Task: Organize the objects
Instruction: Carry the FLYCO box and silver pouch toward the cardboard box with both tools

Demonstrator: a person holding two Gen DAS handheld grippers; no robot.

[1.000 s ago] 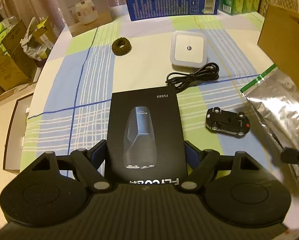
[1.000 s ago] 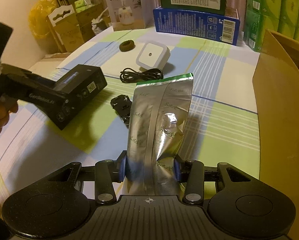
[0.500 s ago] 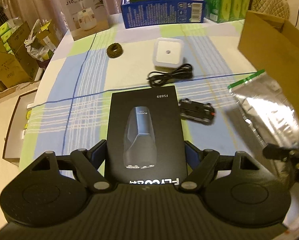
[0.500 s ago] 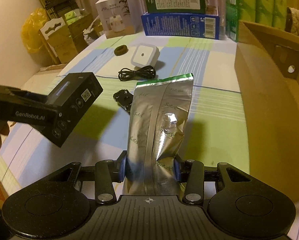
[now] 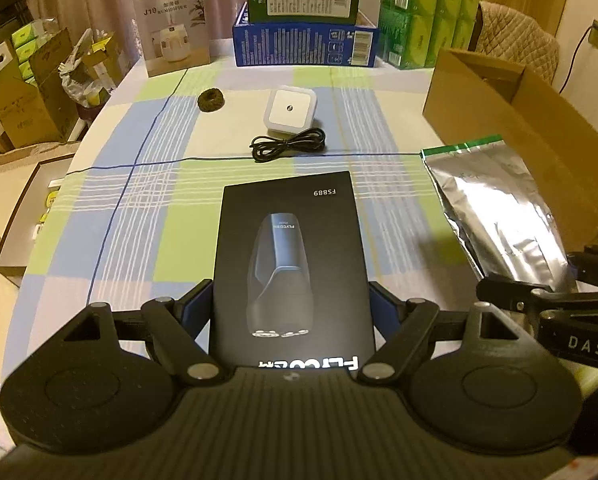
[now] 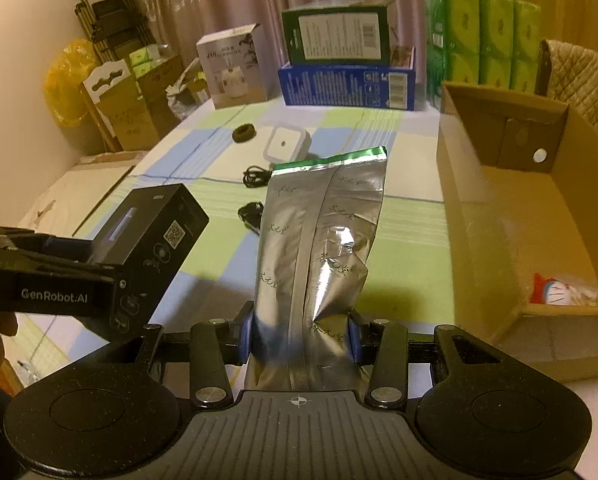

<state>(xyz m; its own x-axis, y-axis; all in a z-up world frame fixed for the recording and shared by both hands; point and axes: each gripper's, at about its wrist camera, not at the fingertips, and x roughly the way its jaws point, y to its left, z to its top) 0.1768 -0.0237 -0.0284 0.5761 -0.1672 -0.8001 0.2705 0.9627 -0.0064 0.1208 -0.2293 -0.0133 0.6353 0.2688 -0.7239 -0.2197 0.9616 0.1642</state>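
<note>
My left gripper [image 5: 291, 304] is shut on a black shaver box [image 5: 289, 256], held flat above the checked tablecloth; the right wrist view shows the same box [image 6: 155, 236] at the left. My right gripper [image 6: 301, 338] is shut on a silver foil pouch [image 6: 323, 248] with a green top strip, standing upright above the table. In the left wrist view that pouch [image 5: 495, 208] hangs at the right, in front of an open cardboard box [image 5: 511, 96]. On the table lie a white square night light [image 5: 290, 109], a coiled black cable [image 5: 287, 145] and a dark round scrunchie [image 5: 210, 100].
The cardboard box [image 6: 515, 216] stands at the table's right with a small toy [image 6: 559, 290] inside. A small black toy car [image 6: 251, 213] peeks out behind the pouch. A humidifier box [image 5: 171, 26], a blue box [image 5: 305, 46] and green packs [image 5: 427, 12] line the far edge.
Both grippers have risen and drawn back with their loads. The cardboard box has come further into both views, and the toy car has dropped out of the left wrist view.
</note>
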